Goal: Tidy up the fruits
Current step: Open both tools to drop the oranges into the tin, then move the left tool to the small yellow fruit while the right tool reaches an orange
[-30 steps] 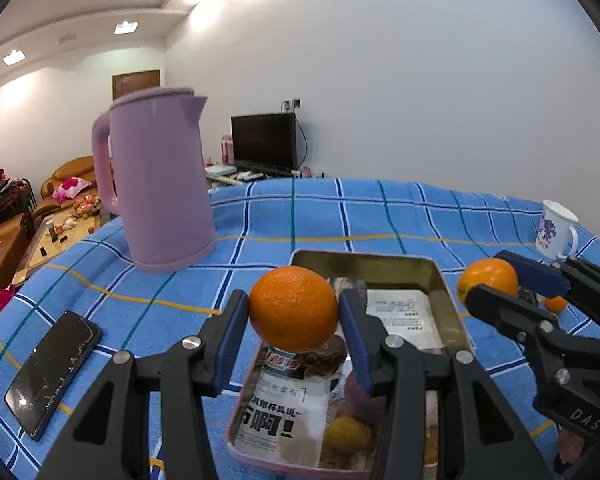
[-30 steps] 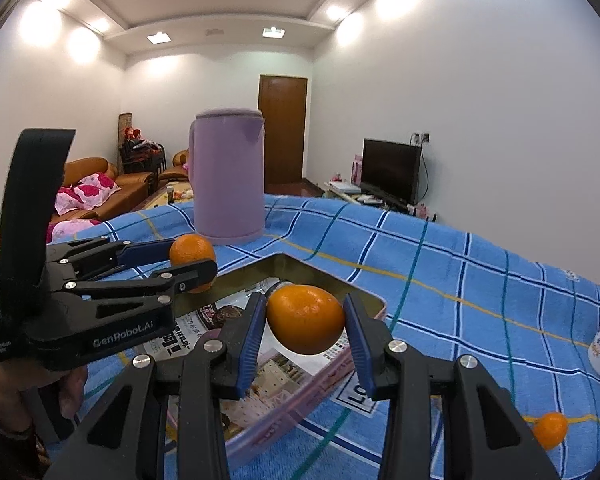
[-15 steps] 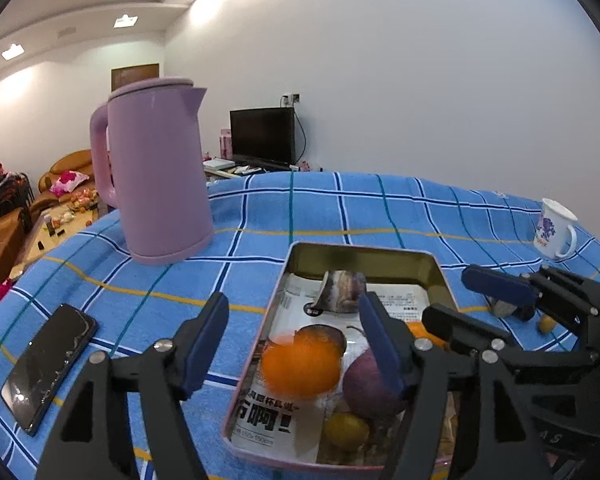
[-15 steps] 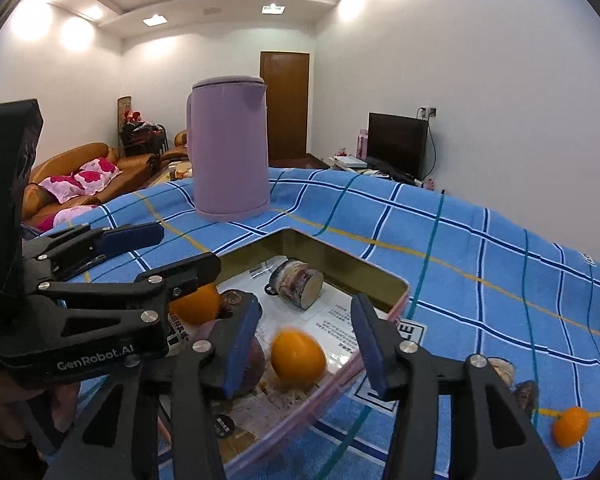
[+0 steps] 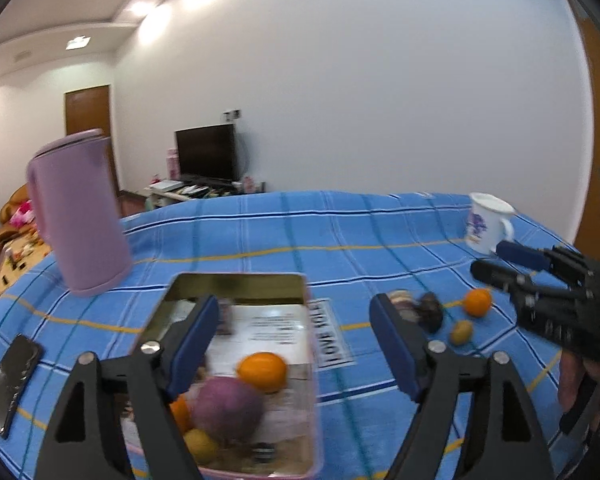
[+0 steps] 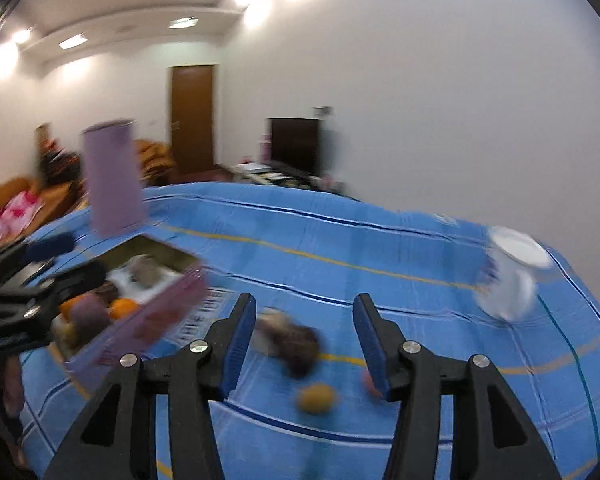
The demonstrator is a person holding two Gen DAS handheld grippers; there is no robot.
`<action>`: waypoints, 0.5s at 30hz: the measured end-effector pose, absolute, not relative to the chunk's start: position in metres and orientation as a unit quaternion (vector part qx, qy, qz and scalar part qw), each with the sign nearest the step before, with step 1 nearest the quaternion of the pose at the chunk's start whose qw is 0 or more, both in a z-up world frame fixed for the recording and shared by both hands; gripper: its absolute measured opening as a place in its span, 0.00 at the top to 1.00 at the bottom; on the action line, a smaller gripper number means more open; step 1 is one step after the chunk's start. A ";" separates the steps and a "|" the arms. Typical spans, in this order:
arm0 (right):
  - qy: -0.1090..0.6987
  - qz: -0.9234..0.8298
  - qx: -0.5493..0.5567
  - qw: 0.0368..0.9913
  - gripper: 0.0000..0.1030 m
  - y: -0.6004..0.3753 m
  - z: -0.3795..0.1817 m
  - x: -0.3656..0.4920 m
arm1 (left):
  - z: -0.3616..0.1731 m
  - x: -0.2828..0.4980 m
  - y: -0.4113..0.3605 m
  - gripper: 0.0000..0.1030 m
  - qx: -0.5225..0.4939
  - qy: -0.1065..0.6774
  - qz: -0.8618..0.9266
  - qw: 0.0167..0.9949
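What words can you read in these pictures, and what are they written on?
"LOVE YOU": on the white label lying on the tablecloth beside the tin, read sideways and a bit blurred, so not certain.
Printed paper inside the tin: too blurred to read.
Mug picture: no readable words.

A metal tin (image 5: 236, 280) with pink sides sits on the blue cloth. Inside lie a round orange (image 5: 262, 371), a purple ball-shaped fruit (image 5: 227, 408), a small yellow fruit (image 5: 200, 446) and another orange bit (image 5: 180, 412) (mostly hidden). Out on the cloth wait a little orange (image 5: 477, 302), a yellow-brown fruit (image 5: 461, 331) and two dark lumps (image 5: 430, 311).
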State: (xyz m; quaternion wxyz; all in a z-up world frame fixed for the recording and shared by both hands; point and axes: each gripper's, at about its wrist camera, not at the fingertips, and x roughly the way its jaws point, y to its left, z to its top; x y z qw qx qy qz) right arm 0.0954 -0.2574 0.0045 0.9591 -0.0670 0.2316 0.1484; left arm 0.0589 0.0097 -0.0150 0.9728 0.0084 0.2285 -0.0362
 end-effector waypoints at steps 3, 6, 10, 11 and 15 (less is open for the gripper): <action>0.246 0.123 -0.063 0.959 0.49 -0.280 -0.002 0.099 | -0.018 0.063 -0.007 0.19 0.015 0.236 -0.054 0.970; 0.269 0.104 -0.056 0.956 0.49 -0.300 -0.013 0.107 | -0.024 0.072 -0.022 0.19 0.018 0.249 -0.067 0.966; 0.295 0.107 -0.047 0.948 0.49 -0.308 -0.022 0.114 | -0.028 0.079 -0.041 0.19 0.025 0.261 -0.080 0.962; 0.299 0.110 -0.046 0.947 0.49 -0.309 -0.025 0.117 | -0.030 0.081 -0.046 0.19 0.030 0.262 -0.083 0.961; 0.322 0.115 -0.046 0.938 0.49 -0.305 -0.030 0.129 | -0.036 0.090 -0.063 0.19 0.047 0.271 -0.090 0.957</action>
